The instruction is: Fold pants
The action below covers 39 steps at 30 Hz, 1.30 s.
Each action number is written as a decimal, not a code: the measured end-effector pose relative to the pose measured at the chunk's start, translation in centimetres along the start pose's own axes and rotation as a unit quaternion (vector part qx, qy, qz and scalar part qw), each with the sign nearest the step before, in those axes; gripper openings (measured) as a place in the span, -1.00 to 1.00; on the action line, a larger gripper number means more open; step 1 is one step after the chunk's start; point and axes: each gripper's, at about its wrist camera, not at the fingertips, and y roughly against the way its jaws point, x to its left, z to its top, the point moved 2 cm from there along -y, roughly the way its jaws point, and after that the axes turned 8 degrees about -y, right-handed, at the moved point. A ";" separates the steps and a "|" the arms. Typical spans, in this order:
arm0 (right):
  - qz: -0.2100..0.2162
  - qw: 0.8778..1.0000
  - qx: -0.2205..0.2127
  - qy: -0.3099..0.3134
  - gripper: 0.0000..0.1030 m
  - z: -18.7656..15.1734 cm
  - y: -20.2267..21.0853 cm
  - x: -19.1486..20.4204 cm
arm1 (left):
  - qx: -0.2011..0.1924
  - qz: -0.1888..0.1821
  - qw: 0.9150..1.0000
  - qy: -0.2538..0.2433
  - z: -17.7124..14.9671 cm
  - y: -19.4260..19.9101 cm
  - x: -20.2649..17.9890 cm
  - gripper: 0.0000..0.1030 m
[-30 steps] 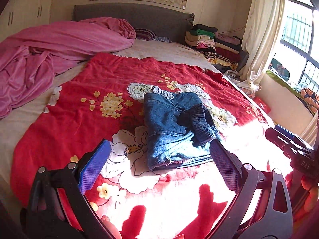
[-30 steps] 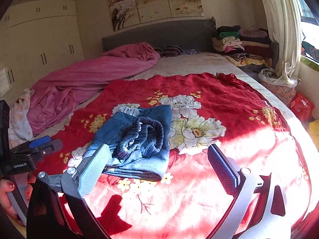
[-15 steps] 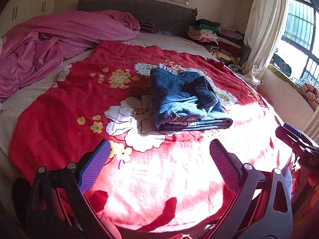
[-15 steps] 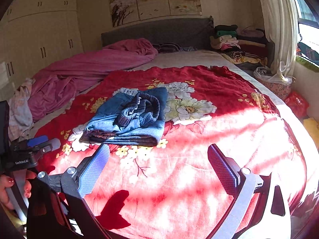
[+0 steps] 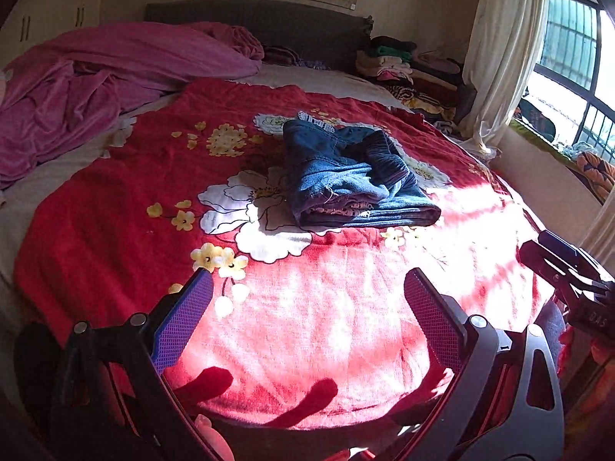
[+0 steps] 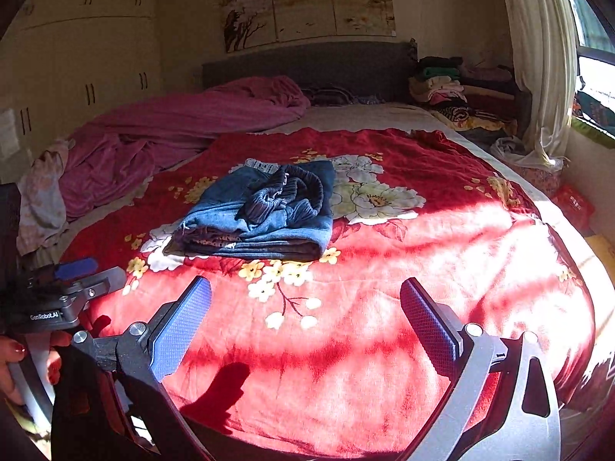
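Note:
Blue denim pants (image 5: 346, 176) (image 6: 265, 211) lie folded in a compact bundle on the red flowered blanket (image 5: 153, 199) (image 6: 442, 238), elastic waistband on top. My left gripper (image 5: 307, 303) stands open near the bed's front edge, well short of the pants, with nothing between its blue pads. My right gripper (image 6: 305, 307) is also open and empty, hovering over the sunlit blanket in front of the pants. Each gripper shows at the edge of the other's view: the right gripper's body (image 5: 569, 269) and the left gripper's body (image 6: 65, 292), held by a person's hand (image 6: 15, 361).
A rumpled pink quilt (image 5: 96, 88) (image 6: 173, 126) covers the bed's far left. Stacked folded clothes (image 5: 407, 65) (image 6: 449, 88) sit at the far right by the grey headboard (image 6: 307, 65). A curtain (image 5: 499, 50) and window (image 5: 569, 46) are on the right, wardrobes (image 6: 84, 61) on the left.
Both grippers have pulled back from the folded pants toward the bed's front edge, so the pants now look farther away. The pants stay put. Both stay open.

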 end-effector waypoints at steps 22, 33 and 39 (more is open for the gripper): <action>-0.030 0.999 0.037 -0.023 0.91 -3.9 -2.7 -1.9 | 0.046 -0.004 0.999 -0.002 -2.4 -2.7 -0.7 0.81; -0.033 0.999 0.038 -0.020 0.91 -3.8 -2.6 -1.8 | 0.048 0.001 0.999 -0.002 -2.5 -2.7 -0.7 0.81; -0.034 0.999 0.036 -0.018 0.91 -3.7 -2.5 -1.7 | 0.046 0.003 0.999 -0.002 -2.4 -2.5 -0.7 0.81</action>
